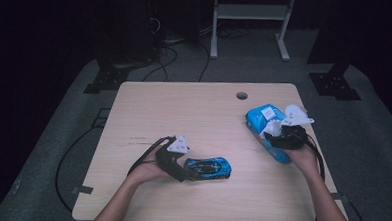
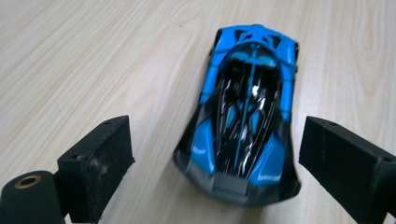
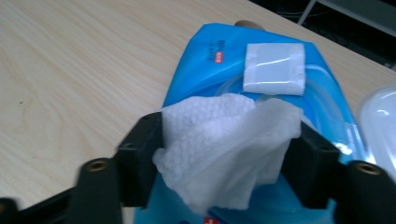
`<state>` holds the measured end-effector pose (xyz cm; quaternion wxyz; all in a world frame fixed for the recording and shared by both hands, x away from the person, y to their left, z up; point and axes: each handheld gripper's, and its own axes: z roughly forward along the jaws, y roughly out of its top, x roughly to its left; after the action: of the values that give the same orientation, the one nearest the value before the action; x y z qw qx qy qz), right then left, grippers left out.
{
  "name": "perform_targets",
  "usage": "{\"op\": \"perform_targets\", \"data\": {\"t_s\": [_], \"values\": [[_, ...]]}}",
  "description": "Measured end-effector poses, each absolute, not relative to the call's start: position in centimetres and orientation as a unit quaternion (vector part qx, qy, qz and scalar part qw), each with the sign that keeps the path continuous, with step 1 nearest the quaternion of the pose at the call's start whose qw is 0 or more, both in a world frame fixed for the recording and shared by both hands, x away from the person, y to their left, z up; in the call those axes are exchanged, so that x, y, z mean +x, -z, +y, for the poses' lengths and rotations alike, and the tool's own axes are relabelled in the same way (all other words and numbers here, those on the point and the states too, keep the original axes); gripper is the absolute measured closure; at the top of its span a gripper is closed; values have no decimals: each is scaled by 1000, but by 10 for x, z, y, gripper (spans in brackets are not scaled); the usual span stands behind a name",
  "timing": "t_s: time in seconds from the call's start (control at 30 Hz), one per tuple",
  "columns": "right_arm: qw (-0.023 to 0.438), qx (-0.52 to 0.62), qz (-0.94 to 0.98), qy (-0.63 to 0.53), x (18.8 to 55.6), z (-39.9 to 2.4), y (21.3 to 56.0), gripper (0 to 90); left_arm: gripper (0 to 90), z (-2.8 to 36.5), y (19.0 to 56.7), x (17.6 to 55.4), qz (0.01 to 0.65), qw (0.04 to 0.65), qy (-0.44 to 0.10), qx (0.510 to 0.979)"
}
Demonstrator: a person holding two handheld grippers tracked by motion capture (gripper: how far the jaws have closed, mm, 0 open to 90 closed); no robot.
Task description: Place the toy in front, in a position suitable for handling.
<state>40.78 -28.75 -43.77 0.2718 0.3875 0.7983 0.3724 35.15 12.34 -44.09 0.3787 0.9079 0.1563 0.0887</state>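
Two forearms come in from the near edge of the wooden surface (image 1: 204,111), one hand on each of two grippers. One toy car (image 1: 207,168), blue and black, lies flat on the surface, nearer the person than the single round hole (image 1: 241,96) at the far edge and to the left of it. The left gripper (image 1: 184,166) sits just left of the car; in the left gripper view its jaws stand wide apart on either side of the car's near end (image 2: 243,126), with bare wood showing between each jaw and the bodywork, so it has hold of nothing.

Farther off, to the right of the hole and a little nearer than it, lies one blue wipes pack (image 1: 264,124), with a white label (image 3: 274,68) on its top. The right gripper (image 1: 278,136) rests over the pack's near end. In the right gripper view its jaws are closed in on one white wipe (image 3: 224,149), which bunches between them and droops in front of the pack (image 3: 210,65), hiding the opening it comes from. A clear plastic flap (image 3: 380,116) is cut off at that view's right edge.

Beyond the surface the floor is dim: cables (image 1: 161,59), a white frame (image 1: 250,23), and two dark stand bases (image 1: 335,84), hard to make out.
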Motion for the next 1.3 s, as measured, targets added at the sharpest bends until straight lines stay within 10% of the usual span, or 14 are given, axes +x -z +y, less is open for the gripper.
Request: {"op": "perform_targets", "data": {"t_s": [0.43,1.07,1.3], "values": [[257,427,778,-382,412,-302,433,752,76,149,451,340,185,447,-126,866],[264,340,767,-476,377,-283,349,775,75,152,461,339,191,459,-140,856],[201,246,795,-517,345,-227,352,772,76,151,464,339,187,459,-133,858]]}}
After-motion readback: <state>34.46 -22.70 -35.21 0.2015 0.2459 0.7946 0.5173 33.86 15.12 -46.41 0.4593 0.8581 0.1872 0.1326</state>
